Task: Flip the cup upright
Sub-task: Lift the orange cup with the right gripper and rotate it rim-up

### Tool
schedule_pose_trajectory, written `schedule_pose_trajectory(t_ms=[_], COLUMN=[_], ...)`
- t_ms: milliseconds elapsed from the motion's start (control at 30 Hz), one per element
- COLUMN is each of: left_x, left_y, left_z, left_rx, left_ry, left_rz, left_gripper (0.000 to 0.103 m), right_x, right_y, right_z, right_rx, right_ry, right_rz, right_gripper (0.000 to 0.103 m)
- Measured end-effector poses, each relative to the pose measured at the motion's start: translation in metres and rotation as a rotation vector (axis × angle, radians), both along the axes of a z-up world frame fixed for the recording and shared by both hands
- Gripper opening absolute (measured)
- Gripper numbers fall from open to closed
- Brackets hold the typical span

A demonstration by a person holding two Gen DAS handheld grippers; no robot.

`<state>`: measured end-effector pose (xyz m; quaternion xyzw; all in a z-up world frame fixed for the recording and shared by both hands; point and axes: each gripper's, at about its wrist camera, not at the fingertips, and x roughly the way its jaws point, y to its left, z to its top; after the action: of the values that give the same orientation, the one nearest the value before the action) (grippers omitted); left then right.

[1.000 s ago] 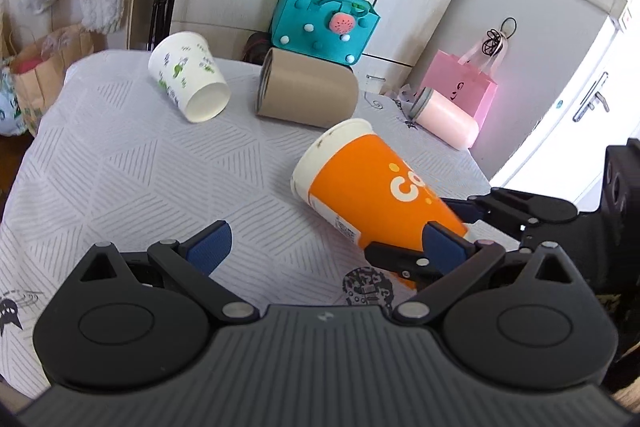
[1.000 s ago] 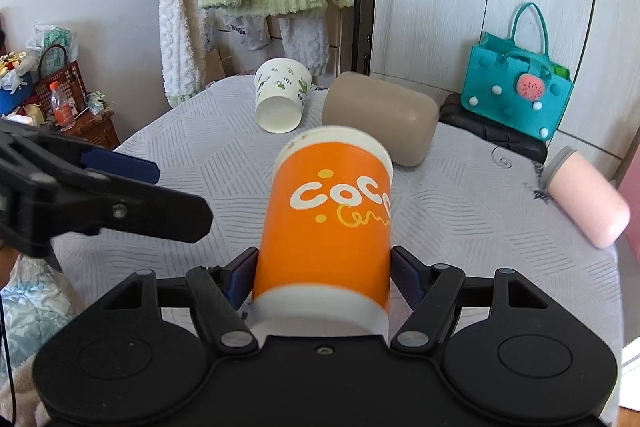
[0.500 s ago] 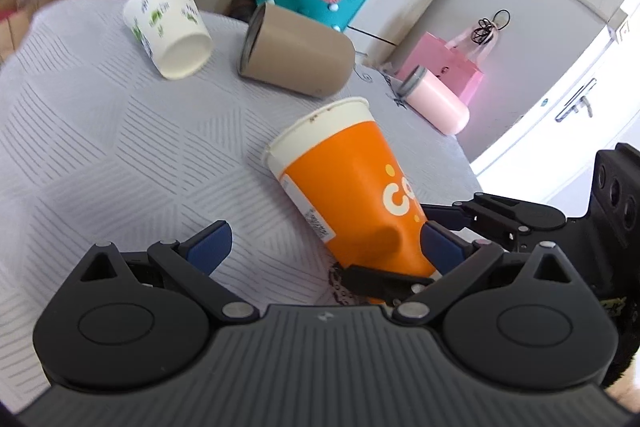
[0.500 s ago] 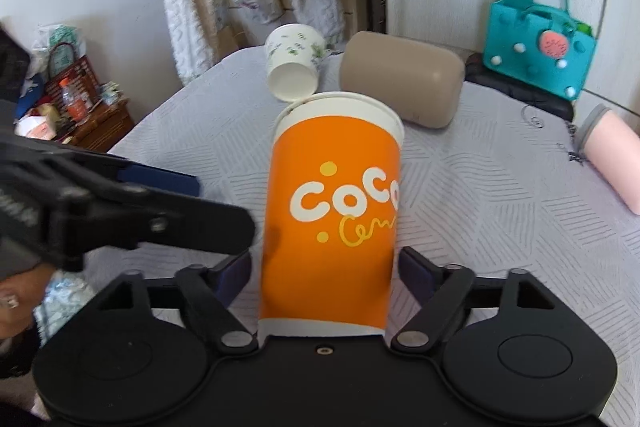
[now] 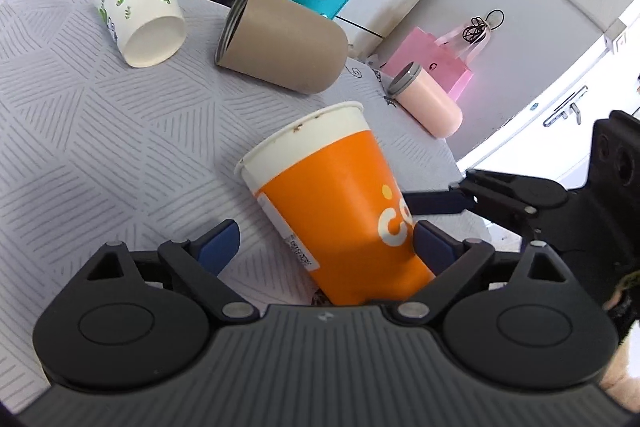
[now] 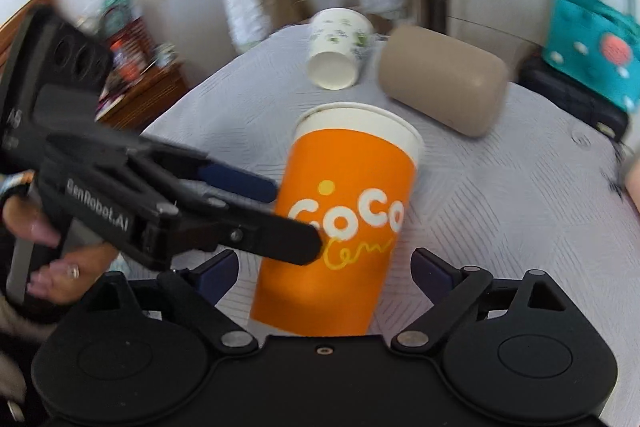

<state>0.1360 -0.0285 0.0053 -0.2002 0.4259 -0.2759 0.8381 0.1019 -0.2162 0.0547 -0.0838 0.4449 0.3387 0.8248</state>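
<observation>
A round table (image 5: 100, 155) under a pale grey cloth with striped geometric quilting bore four cups. A white paper cup with green leaf prints (image 5: 138, 9), a tan tumbler (image 5: 280, 41) and a pink tumbler with a grey rim (image 5: 426, 103) lay on their sides. The orange cup (image 5: 340, 203) stood mouth-up, its base hidden.

Bare counter (image 5: 100, 147) lies open left of the orange cup (image 5: 340, 211); a brown cup (image 5: 280, 47) and white cup (image 5: 140, 15) block the far edge.

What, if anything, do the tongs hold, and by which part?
Nothing looks clamped. The left tongs and the right tongs both stand open around the lower half of the orange cup, with gaps beside the pads.
</observation>
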Motion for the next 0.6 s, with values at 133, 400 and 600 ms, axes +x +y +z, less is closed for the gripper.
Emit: schedule_pose_trajectory(t_ms=[133,400,600], left_x=[0.007,0.008,-0.004], left_y=[-0.002,-0.008,-0.010], left_z=[-0.004,-0.002,0.010], left_rx=[-0.038,-0.064,-0.036], left_ry=[0.022,0.002,-0.091], left_rz=[-0.015,-0.059,-0.072], left_gripper=[0.088,0.078,0.076], right_x=[0.008,0.009,-0.007], right_y=[-0.005,-0.012,-0.006], right_z=[-0.002,-0.004,0.005], right_rx=[0.066,0.093,0.061], right_ry=[0.057,0.046,-0.051], right_rz=[0.029,-0.024,-0.013], right_gripper=[0.095,0.083,0.082])
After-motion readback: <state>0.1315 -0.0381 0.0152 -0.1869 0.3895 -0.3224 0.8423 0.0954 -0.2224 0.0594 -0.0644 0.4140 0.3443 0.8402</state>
